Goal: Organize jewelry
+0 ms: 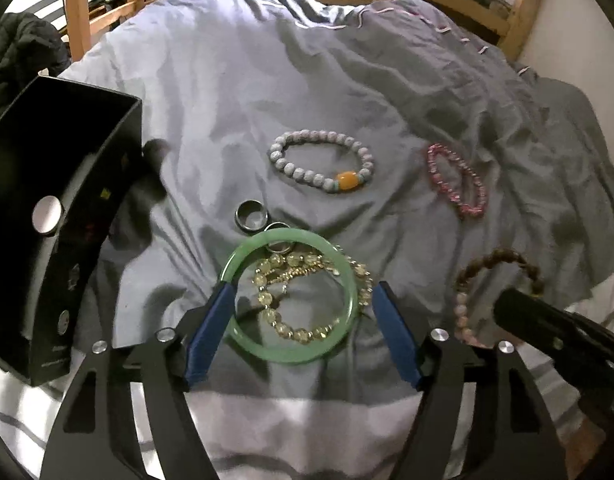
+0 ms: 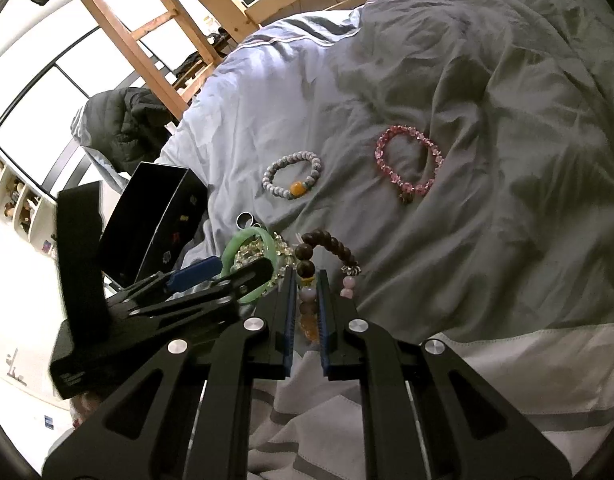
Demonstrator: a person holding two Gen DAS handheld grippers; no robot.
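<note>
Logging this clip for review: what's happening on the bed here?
A person is sorting jewelry on a grey duvet. The right gripper is shut on a brown-and-pink bead bracelet. The left gripper is open around a green bangle lying over yellow beads. A black box stands open nearby.

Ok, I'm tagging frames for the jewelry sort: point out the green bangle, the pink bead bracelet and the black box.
green bangle (image 1: 349,280): left wrist view, right side of the band.
pink bead bracelet (image 2: 408,185): right wrist view, lower beads.
black box (image 1: 87,208): left wrist view, outer side wall.
</note>
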